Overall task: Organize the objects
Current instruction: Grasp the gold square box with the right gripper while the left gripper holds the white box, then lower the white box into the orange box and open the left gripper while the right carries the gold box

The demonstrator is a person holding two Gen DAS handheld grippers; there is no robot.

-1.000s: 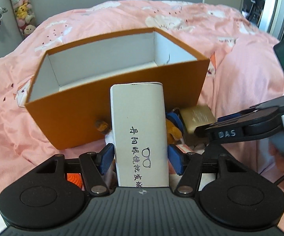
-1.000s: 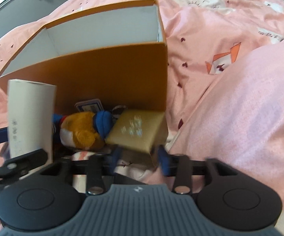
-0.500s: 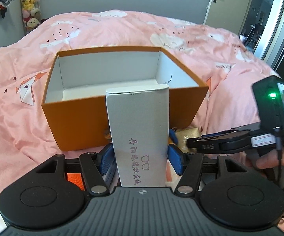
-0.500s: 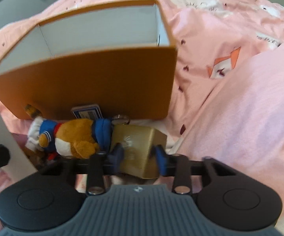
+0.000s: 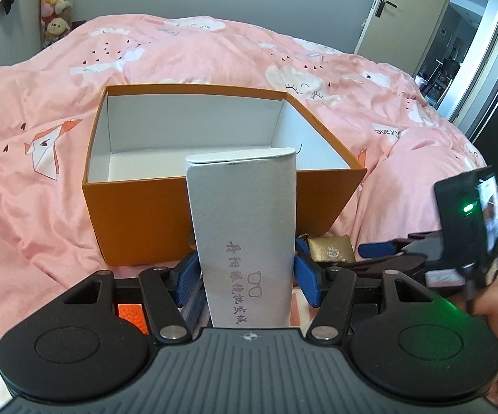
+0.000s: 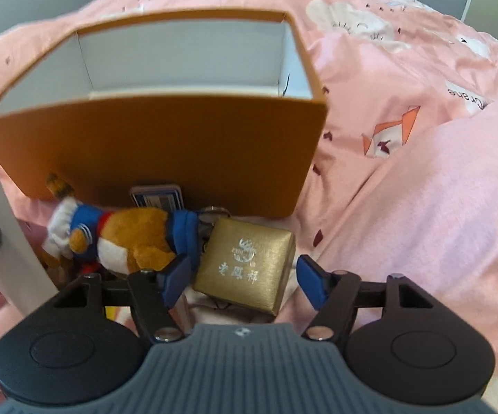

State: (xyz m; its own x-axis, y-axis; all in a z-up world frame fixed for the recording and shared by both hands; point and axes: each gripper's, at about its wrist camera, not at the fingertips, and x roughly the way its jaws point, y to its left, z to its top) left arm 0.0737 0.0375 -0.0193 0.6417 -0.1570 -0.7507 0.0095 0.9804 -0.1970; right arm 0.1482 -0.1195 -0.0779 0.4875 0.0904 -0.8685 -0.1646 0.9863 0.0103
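Observation:
My left gripper [image 5: 245, 276] is shut on a tall white box with purple print [image 5: 245, 220] and holds it upright in front of the open orange box [image 5: 145, 220], above its near wall. The orange box [image 6: 166, 145] has a white, empty inside. My right gripper [image 6: 243, 281] is open, its blue pads either side of a small gold box [image 6: 249, 262] that lies on the bed; the gold box also shows in the left wrist view [image 5: 331, 249]. A plush toy in a blue outfit [image 6: 124, 238] lies left of the gold box.
A pink quilt [image 5: 41, 207] covers the bed, with a raised fold [image 6: 438, 224] to the right. A small blue-and-white card-like object [image 6: 157, 200] and a metal ring [image 6: 216, 212] lie against the orange box's near wall. A door [image 5: 387, 10] stands at the back right.
My left gripper has lifted the white box and pulled back, so the orange box's inside shows more. My right gripper has opened wider around the gold box, which now lies lower on the bed.

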